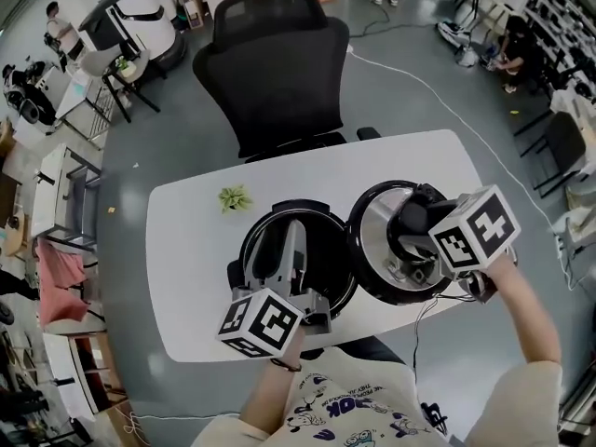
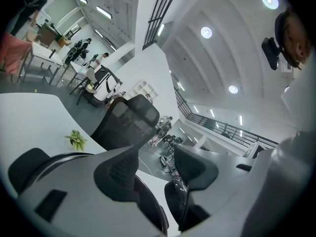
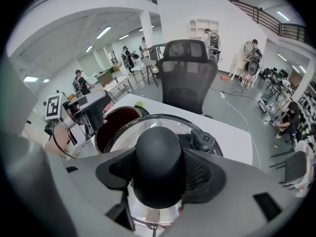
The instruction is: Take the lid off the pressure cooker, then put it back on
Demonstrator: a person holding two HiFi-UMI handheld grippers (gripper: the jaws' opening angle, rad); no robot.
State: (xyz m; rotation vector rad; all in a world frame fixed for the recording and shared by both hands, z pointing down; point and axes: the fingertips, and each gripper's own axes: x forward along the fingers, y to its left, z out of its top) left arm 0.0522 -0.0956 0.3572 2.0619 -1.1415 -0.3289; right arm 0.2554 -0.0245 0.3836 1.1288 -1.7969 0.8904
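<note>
Overhead first, head view: white worktop (image 1: 196, 250) w/ the open pressure cooker pot (image 1: 244, 254) near centre; lid (image 1: 372, 242) is off it, just beside it on the person's right, tilted, its edge overlapping the pot rim; contact w/ the rim can't be told. Right tool (image 1: 417, 226) sits at the lid's top, its marker cube back towards the right forearm (image 1: 531, 315); left tool (image 1: 293, 250) lies over the pot mouth, cube nearest the person. Small green plant (image 1: 235, 196) on the worktop beyond the pot, apart from it; black office chair (image 1: 279, 63) behind the worktop. Jaw state isn't readable from up here.

Left gripper view: jaws apart, nothing btwn them but the distant chair; tool points roughly level across the worktop, so ceiling lights (image 2: 206, 32) and a balcony railing (image 2: 222, 127) fill the upper frame; pot's dark rim curves under the jaws; plant at left.

Right gripper view: jaws clamped on the lid's black knob (image 3: 158, 162); only here does that grip show; steel lid w/ black rim and a small valve (image 3: 203, 141) spreads below; tool aimed steeply down; pot's dark inside shows left of the lid, left tool above it.
</note>
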